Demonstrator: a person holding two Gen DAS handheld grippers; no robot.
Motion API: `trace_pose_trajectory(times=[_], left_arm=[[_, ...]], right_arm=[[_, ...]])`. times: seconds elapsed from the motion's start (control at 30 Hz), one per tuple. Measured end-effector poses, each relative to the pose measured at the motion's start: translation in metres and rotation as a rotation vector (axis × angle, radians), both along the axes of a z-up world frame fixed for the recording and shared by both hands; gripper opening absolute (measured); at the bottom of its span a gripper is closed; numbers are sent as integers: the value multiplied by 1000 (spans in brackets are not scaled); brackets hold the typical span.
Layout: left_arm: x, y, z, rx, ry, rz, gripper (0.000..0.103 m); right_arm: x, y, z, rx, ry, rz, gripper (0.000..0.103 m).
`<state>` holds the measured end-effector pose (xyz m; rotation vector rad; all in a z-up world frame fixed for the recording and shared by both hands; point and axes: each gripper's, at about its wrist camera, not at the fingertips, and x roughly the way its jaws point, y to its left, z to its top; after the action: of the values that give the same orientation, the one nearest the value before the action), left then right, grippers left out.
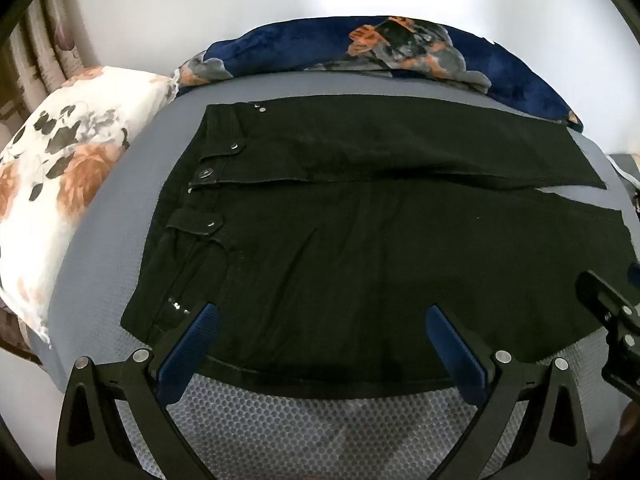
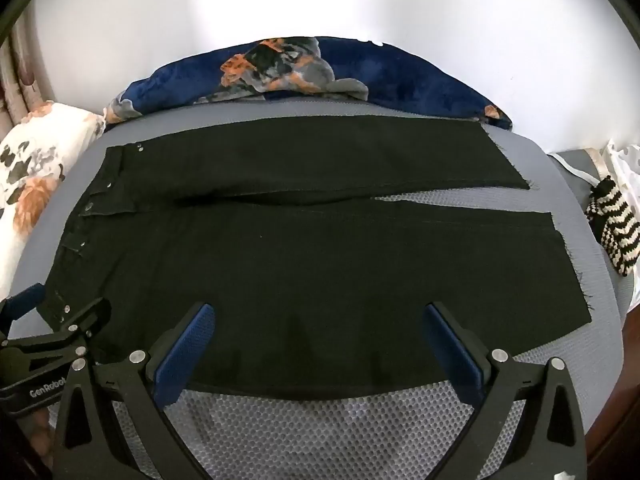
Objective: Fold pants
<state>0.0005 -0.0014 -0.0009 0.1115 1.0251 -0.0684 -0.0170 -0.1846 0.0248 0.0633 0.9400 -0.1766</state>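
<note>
**Black pants laid flat, no fold yet made**

Nearest each camera, a pair of blue-padded fingers is seen spread wide, with nothing gripped. The left gripper (image 1: 320,332) is poised over the near edge of the black pants (image 1: 360,248) close to the waistband, and the right gripper (image 2: 320,330) over the same edge further toward the hems; whether the pads rest on the cloth cannot be told. The pants are spread flat on the grey mesh mattress (image 2: 320,420), waistband to the left, both legs lying side by side. No fold is judged to be done: the whole task is left. Beyond, a floral pillow (image 1: 60,184) and a blue blanket (image 2: 400,76) are seen.
</note>
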Motion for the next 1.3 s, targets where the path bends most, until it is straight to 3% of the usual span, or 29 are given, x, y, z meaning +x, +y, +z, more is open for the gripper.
trace_pose_trajectory(times=[0.27, 0.33, 0.53, 1.07, 1.3], left_arm=[[3, -21, -1, 16, 20, 3, 102], [-2, 2, 0, -27, 6, -11, 102], [-2, 4, 1, -45, -7, -21, 102], [-12, -9, 2, -73, -2, -112, 102], [-13, -8, 2, -48, -10, -88, 102]], right_arm=[[3, 3, 11, -8, -15, 10, 103], [-4, -2, 8, -9, -30, 22, 103], [-3, -2, 9, -12, -24, 23, 103], [-1, 3, 3, -34, -6, 15, 103], [0, -4, -3, -41, 15, -10, 103]])
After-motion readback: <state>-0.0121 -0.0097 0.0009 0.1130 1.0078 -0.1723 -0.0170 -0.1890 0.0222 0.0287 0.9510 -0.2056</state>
